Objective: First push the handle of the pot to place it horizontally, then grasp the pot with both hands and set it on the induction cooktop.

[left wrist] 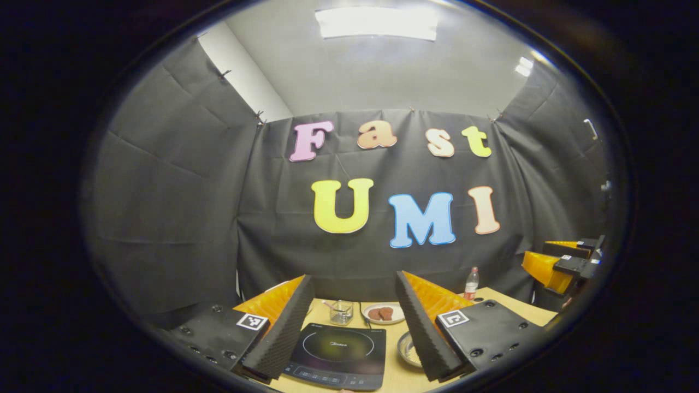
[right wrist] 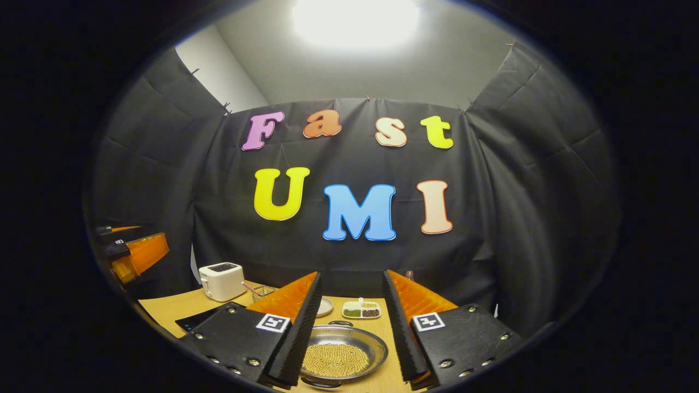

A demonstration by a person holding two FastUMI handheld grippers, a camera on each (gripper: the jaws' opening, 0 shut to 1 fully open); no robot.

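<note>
**Both grippers open above the table, pot not gripped**

Left gripper (left wrist: 355,327): fingers spread wide, nothing between them. Induction cooktop (left wrist: 337,348) sits straight ahead in the gap, flat on the wooden table (left wrist: 401,376). Beyond it, a small glass cup (left wrist: 341,312) and a plate (left wrist: 383,313) holding brown pieces. The pot (left wrist: 409,349) shows partly, just past the inner edge of its right finger. A bottle (left wrist: 471,283) stands farther right, at the wall.

Right gripper (right wrist: 352,333): also wide apart, touching nothing. The pot (right wrist: 343,355), full of yellowish grains, lies directly ahead between the fingers, apart from both. Handle orientation: cannot tell. Behind it, a divided dish (right wrist: 361,310). Toaster (right wrist: 221,281) is off to the left, cooktop edge (right wrist: 194,323) near it.
</note>
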